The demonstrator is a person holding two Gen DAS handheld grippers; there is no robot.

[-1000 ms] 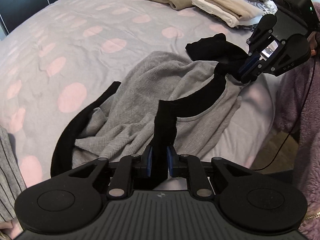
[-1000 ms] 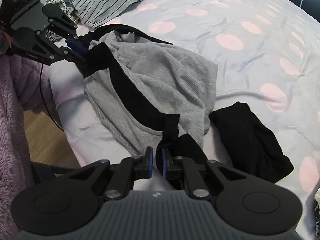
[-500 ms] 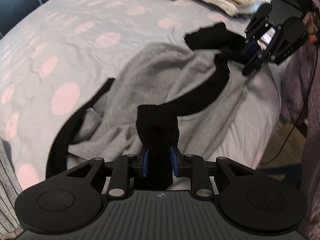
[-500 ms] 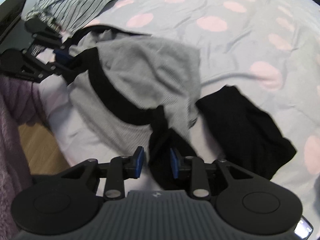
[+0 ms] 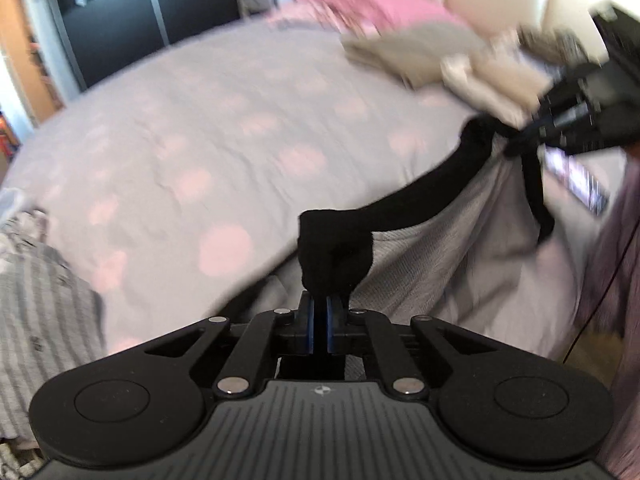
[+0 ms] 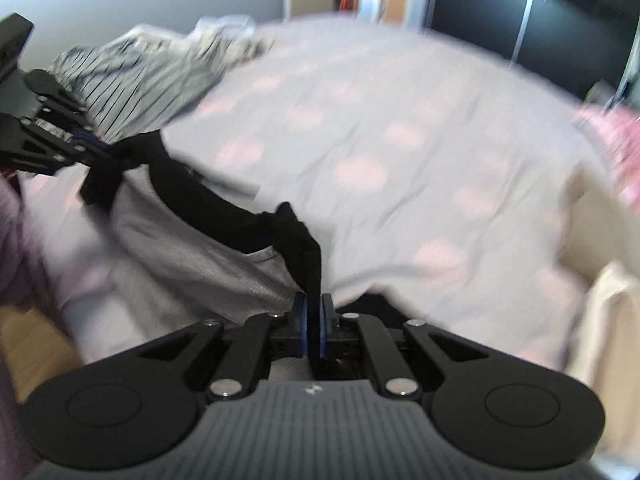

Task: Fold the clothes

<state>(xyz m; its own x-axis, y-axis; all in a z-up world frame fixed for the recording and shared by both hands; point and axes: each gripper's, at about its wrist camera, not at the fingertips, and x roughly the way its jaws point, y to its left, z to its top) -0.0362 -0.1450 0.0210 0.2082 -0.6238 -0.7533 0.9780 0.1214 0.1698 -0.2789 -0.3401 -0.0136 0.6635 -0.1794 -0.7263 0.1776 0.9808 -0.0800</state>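
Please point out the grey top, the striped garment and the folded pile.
grey top (image 5: 452,264), left wrist view, on its hanging grey body.
striped garment (image 6: 132,72), right wrist view, on its striped middle.
folded pile (image 5: 472,68), left wrist view, on the beige top layer.

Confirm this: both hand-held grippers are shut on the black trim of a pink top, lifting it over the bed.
Not quite: the top is grey, as the left wrist view shows. Both hand-held grippers, left and right, are shut on its black trim, over the bed.

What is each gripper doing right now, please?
Left gripper: closed on the black trim of the grey top.
Right gripper: closed on the same top's black trim.
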